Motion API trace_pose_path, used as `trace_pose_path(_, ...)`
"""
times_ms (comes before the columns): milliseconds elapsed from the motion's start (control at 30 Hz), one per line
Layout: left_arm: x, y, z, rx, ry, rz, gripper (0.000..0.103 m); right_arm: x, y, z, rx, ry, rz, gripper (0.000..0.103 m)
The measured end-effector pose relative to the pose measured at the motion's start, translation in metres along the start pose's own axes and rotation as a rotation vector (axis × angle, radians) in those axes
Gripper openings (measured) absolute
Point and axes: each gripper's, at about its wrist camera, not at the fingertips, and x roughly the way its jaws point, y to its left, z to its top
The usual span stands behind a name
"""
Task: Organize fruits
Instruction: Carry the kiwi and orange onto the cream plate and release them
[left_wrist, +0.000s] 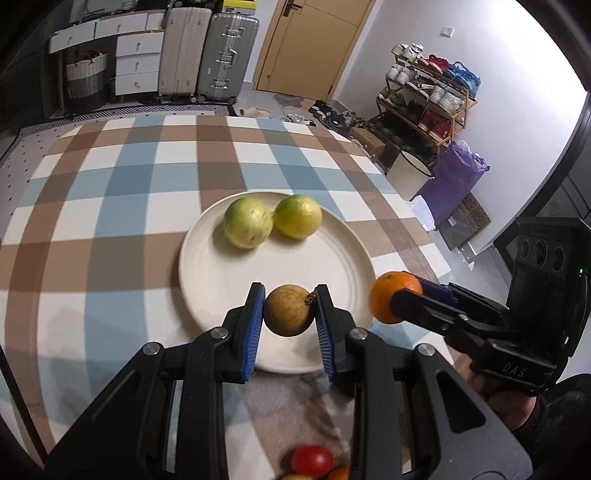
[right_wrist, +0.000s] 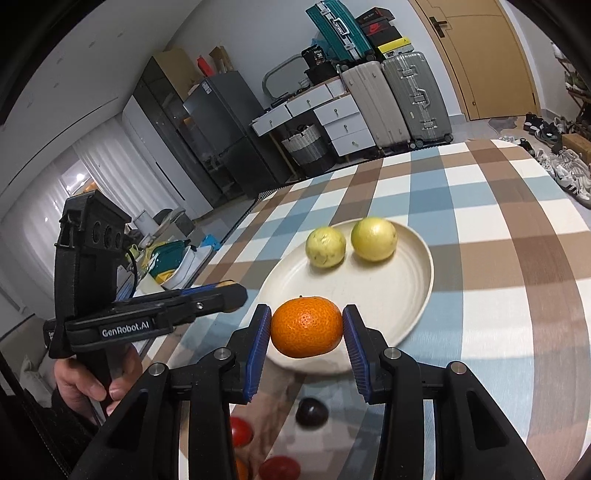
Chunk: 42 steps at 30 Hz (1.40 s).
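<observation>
Left gripper (left_wrist: 289, 309): clamped on a brown fruit (left_wrist: 289, 310) between both pads, over the plate's (left_wrist: 221, 266) near edge; stem nub points right.
Right gripper (right_wrist: 306, 326): holds an orange (right_wrist: 306, 327), stem up, long axis sideways.
Plate: two green fruits (left_wrist: 247, 228) touching.

The cream plate (left_wrist: 207, 273) has bare surface across its middle and near half. Two yellow-green fruits (left_wrist: 248, 222), touching each other, occupy its far rim. The left gripper (left_wrist: 289, 308), clamping a brown fruit (left_wrist: 289, 312), fills the near edge. The right gripper (right_wrist: 306, 326), clamping an orange (right_wrist: 306, 326), hangs above the plate's near right rim. Checked tablecloth (left_wrist: 110, 206) left of and beyond the plate lies unobstructed. Red fruits (right_wrist: 279, 467) and a dark fruit (right_wrist: 312, 412) sit below the grippers.
</observation>
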Motion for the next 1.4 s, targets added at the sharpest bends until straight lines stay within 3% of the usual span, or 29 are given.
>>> trace_pose_path(333,0.054,-0.005,0.037,0.006,0.031,-0.013,0.024,0.024,-0.028,0.022,0.004,0.014,-0.036,0.041)
trace_pose_path(667,0.091,-0.003,0.050,0.011,0.060,-0.011,0.024,0.041,-0.051,0.033,0.013,0.026,-0.051,0.041)
trace_pose_path(1300,0.106,-0.002,0.061,0.007,0.056,-0.022,0.024,0.059,-0.061,0.041,0.055,0.027,-0.050,0.042)
trace_pose_path(1400,0.102,-0.002,0.062,0.003,0.036,-0.019,0.024,0.053,-0.058,0.044,0.055,-0.005,-0.048,0.050)
